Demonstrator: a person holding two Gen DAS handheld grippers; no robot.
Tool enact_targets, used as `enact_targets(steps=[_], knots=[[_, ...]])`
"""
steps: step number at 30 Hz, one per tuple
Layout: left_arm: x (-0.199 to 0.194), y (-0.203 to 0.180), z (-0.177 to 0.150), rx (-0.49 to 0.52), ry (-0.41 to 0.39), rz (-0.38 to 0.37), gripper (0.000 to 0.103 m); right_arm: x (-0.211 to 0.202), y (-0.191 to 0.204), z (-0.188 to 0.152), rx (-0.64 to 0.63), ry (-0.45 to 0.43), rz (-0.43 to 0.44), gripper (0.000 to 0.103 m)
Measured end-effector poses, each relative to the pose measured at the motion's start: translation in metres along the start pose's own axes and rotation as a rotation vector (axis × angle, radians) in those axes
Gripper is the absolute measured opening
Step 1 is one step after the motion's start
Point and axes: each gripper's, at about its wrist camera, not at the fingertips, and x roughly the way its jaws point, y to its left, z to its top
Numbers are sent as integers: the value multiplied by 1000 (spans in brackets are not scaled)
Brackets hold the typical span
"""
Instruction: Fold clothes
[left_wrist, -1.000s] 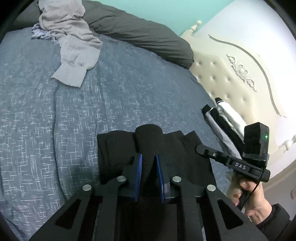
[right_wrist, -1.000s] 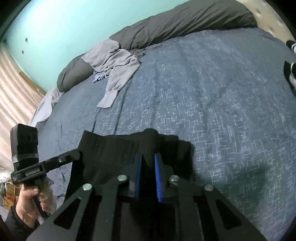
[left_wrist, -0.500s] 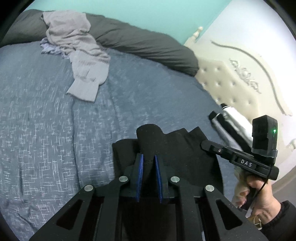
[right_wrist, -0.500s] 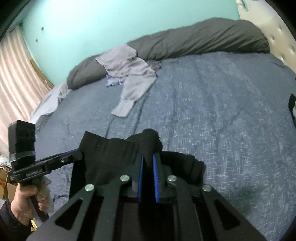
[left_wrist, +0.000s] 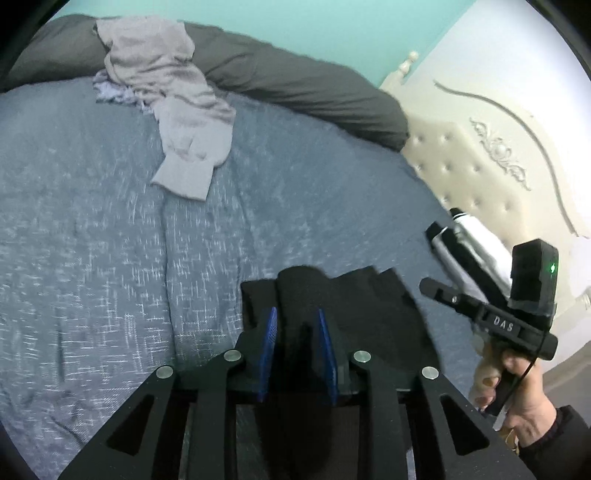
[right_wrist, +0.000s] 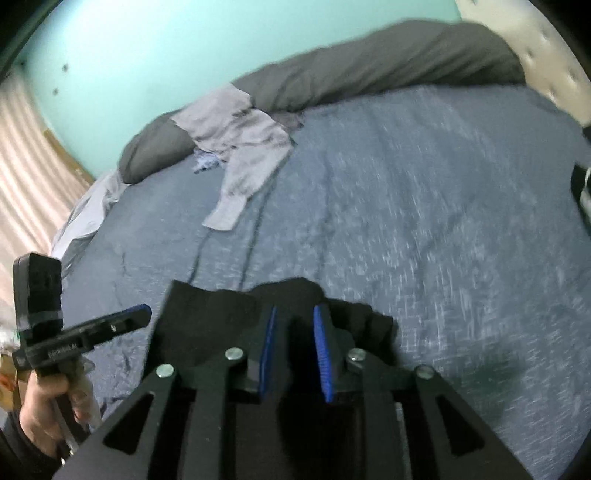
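Left wrist: black garment (left_wrist: 351, 306) held up over bed (left_wrist: 110, 277).
Each gripper's fingers pinch a bunched edge of it, prob. to keep cloth spread betw. them for a fold. Left gripper (left_wrist: 295, 325) & right gripper (right_wrist: 293, 325) side by side, level, pointing across bed; grey top (left_wrist: 177, 110) lies well beyond.

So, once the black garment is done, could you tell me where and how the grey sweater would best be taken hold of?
Grip the grey sweater at the ribbed cuff of the sleeve that trails flat onto the blue bedspread, coming from the near, open side. That end lies free and spread out, while the body is bunched against the dark pillow. Both hand-held grippers hold the black garment now.
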Motion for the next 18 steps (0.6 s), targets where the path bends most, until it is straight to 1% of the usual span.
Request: enact_targets(steps=[2, 3, 4, 6, 8, 11, 12, 14, 15, 18], knots=[[4, -11, 2, 34, 17, -7, 25, -9, 9, 0, -34, -8, 28, 20], [9, -15, 2, 48, 28, -5, 25, -9, 14, -1, -57, 0, 32, 20], [15, -18, 1, 59, 39, -3, 25, -7, 19, -2, -84, 15, 29, 18], [26, -18, 0, 65, 59, 7, 25, 2, 23, -4, -109, 48, 11, 11], [37, -15, -1, 68, 79, 17, 25, 13, 23, -6, -117, 81, -12, 9], [54, -11, -2, 72, 107, 32, 24, 32, 13, -7, -96, 117, -39, 5], [60, -9, -3, 73, 117, 37, 23, 37, 9, -6, -90, 125, -45, 3], [71, -6, -4, 76, 136, 47, 17, 47, 1, -6, -83, 141, -56, 1], [75, -5, -5, 76, 143, 50, 12, 52, -2, -5, -80, 150, -58, 0], [82, 1, -8, 76, 155, 52, 6, 68, -10, -6, -72, 185, -61, 0]])
